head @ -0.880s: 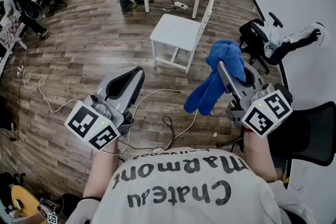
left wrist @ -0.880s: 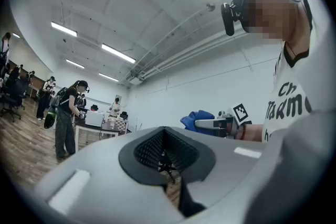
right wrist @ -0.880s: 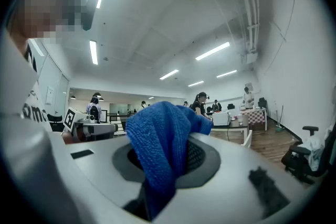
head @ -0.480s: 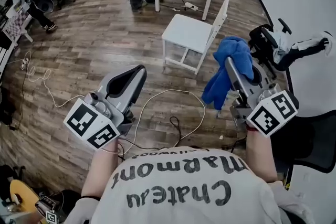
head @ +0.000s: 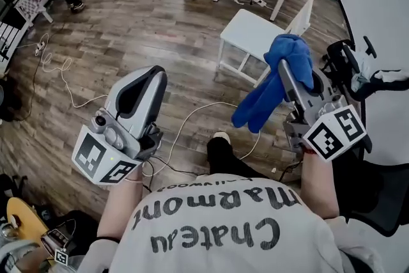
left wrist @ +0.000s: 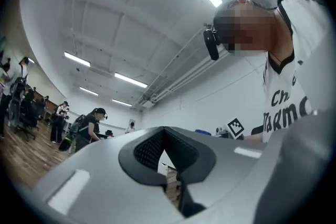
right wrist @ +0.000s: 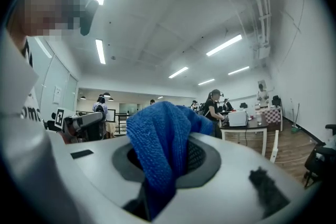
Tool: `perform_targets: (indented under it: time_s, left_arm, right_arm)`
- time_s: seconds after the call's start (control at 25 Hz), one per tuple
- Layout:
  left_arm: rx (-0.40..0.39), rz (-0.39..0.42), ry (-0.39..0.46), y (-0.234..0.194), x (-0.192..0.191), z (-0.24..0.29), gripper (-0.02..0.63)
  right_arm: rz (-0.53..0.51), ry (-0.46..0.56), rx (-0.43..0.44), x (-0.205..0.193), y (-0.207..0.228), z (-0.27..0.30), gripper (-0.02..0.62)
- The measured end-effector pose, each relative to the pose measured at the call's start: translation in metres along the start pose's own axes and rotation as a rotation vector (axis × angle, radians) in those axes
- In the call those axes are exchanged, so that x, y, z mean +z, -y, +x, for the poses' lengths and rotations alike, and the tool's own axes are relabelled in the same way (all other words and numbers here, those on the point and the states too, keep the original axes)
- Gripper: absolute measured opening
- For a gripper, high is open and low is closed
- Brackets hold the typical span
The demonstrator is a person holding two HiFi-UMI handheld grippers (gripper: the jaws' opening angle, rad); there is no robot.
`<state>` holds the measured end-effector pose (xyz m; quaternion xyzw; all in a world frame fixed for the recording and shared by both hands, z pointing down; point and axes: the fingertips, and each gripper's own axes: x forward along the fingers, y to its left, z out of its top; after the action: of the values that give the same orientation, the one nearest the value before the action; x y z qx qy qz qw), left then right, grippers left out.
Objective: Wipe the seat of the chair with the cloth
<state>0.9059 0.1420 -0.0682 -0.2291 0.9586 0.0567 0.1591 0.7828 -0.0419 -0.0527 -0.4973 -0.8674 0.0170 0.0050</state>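
Overhead, chair seat (head: 252, 32) shows; right tool (head: 285, 71) clamps cloth (head: 262, 102).

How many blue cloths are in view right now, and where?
1. The blue cloth is clamped in the right gripper, hanging down near the white chair. No other shows; some could be hidden.

Head view looks steeply down, chair (head: 252, 32) at one o'clock. Both gripper views tilt up, close behind their jaws, sharing the ceiling (left wrist: 131, 23).
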Motion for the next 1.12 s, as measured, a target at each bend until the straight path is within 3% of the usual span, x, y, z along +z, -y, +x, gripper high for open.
perform_targets:
  time_s: [0.24,0.56,0.88,1.12]
  left_arm:
    - [0.134,-0.008,-0.079,-0.072,-0.028,0.021,-0.005]
    - [0.271,-0.071,-0.152,-0.183,-0.071,0.096,-0.005]
    - [0.331,-0.083,-0.17,-0.268,-0.102,0.146,-0.005]
    - [0.334,-0.091,-0.183,-0.316,-0.106,0.163,-0.005]
  right_arm:
    - [0.007,0.014,0.084,-0.004,0.028,0.078,0.094]
    - [0.018,0.012,0.138,-0.002,0.109,0.192,0.094]
    - [0.024,0.009,0.144,-0.007,0.178,0.274,0.094]
    - [0.046,-0.009,0.131,-0.015,0.198,0.322,0.094]
